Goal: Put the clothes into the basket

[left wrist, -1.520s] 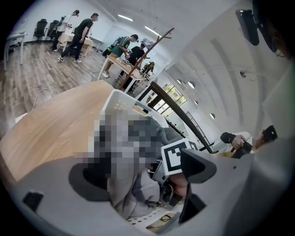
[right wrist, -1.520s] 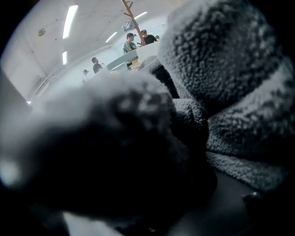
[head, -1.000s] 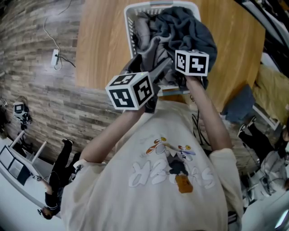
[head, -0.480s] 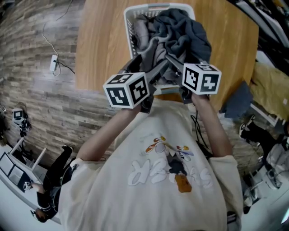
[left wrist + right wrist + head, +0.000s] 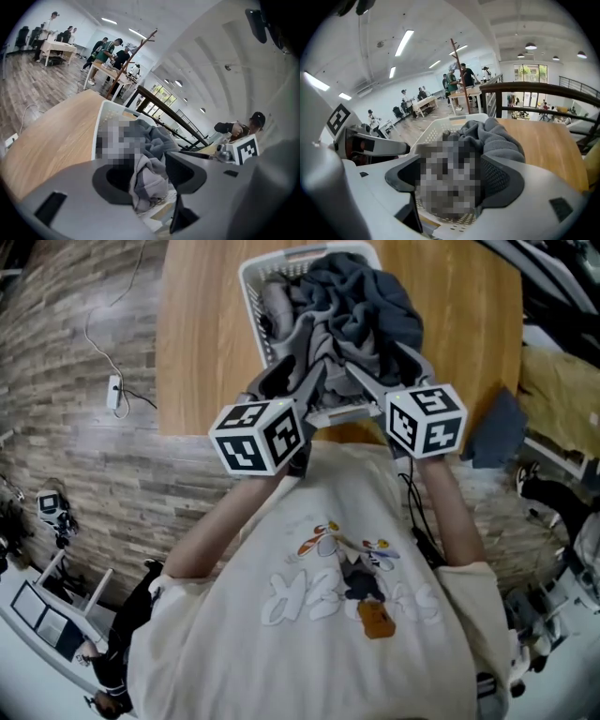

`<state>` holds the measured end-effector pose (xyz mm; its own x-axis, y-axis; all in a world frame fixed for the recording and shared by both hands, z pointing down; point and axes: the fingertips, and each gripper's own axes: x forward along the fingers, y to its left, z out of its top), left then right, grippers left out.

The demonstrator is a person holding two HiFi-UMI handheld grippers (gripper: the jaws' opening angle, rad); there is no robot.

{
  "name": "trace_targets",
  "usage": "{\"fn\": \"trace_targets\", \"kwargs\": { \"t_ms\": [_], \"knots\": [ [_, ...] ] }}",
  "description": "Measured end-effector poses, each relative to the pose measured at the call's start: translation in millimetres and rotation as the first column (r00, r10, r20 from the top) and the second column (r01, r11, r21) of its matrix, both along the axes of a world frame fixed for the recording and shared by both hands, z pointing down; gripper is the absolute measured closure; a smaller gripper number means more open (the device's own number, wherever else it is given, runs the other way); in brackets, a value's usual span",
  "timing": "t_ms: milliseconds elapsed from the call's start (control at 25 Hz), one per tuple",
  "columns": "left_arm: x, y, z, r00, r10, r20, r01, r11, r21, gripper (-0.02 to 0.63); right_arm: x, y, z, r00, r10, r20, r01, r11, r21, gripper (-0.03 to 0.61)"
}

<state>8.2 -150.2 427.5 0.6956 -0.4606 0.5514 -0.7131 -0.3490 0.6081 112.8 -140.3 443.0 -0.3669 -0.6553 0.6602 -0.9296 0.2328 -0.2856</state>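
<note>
1. Pulling both tools back toward your chest is the change over the last second. The right hand-held gripper [image 5: 384, 371] came off the top of the heap and the left hand-held gripper [image 5: 295, 381] eased back a little.
2. Your right jaws stand wide apart in the right gripper view [image 5: 450, 183] and hold nothing. Only the basket [image 5: 440, 126] rim and the heap lie beyond them.
3. Your left jaws are also apart in the left gripper view [image 5: 150, 176]. A grey fold [image 5: 145, 187] shows in the gap, but it seems to hang at the basket's near edge and not to be pinched.
4. The clothes [image 5: 366, 306] are piled high in the basket [image 5: 248, 277], which sits on the table [image 5: 197, 334] ahead of you. The dark garment mounds above the rim.
5. Retreating with both tools empty suggests the last garment is delivered. No loose garment shows on the table around the basket, so the task looks close to done.
6. That grey fold at the near rim could slip out, so check it before you finish.
</note>
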Motion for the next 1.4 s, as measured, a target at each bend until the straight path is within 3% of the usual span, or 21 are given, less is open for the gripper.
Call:
{"fn": "trace_targets", "kwargs": {
  "t_ms": [80, 240, 480, 600, 680, 840, 960, 1080, 1200, 1400],
  "knots": [
    [4, 7, -3, 1.000, 0.025, 0.016, -0.025, 0.999, 0.023, 0.438, 20, 5, 2, 0.998, 0.055, 0.033, -0.055, 0.998, 0.007, 0.206],
    [10, 15, -8, 0.999, 0.042, 0.015, -0.042, 0.999, 0.030, 0.604, 70, 17, -1, 0.989, 0.149, 0.002, -0.149, 0.989, 0.022, 0.206],
    [25, 31, -10, 0.995, 0.095, -0.017, -0.095, 0.995, 0.006, 0.614, 108, 45, 0, 0.987, 0.155, 0.041, -0.156, 0.988, 0.010, 0.206],
    [31, 34, -8, 0.994, 0.107, -0.016, -0.107, 0.994, -0.004, 0.614, 126, 58, 6, 0.989, 0.099, -0.108, -0.096, 0.995, 0.034, 0.206],
    [35, 37, -6, 0.992, 0.125, -0.011, -0.125, 0.992, -0.013, 0.614, 133, 67, 13, 0.986, 0.067, -0.152, -0.062, 0.997, 0.034, 0.206],
    [44, 41, -3, 0.987, 0.160, -0.004, -0.160, 0.987, -0.029, 0.614, 143, 70, 25, 0.994, 0.042, -0.100, -0.034, 0.996, 0.079, 0.206],
    [51, 40, -3, 0.984, 0.176, 0.001, -0.175, 0.984, -0.036, 0.614, 147, 65, 39, 0.991, -0.076, -0.114, 0.091, 0.987, 0.133, 0.207],
    [53, 38, 0, 0.984, 0.179, 0.016, -0.178, 0.983, -0.049, 0.614, 149, 59, 57, 0.973, -0.194, -0.124, 0.209, 0.970, 0.126, 0.209],
    [58, 37, 4, 0.983, 0.180, 0.029, -0.178, 0.982, -0.067, 0.614, 153, 49, 77, 0.972, -0.233, -0.038, 0.235, 0.968, 0.092, 0.223],
    [69, 36, 9, 0.981, 0.190, 0.047, -0.185, 0.979, -0.089, 0.614, 153, 27, 107, 0.945, -0.200, 0.258, 0.200, 0.979, 0.028, 0.309]
  ]
}}
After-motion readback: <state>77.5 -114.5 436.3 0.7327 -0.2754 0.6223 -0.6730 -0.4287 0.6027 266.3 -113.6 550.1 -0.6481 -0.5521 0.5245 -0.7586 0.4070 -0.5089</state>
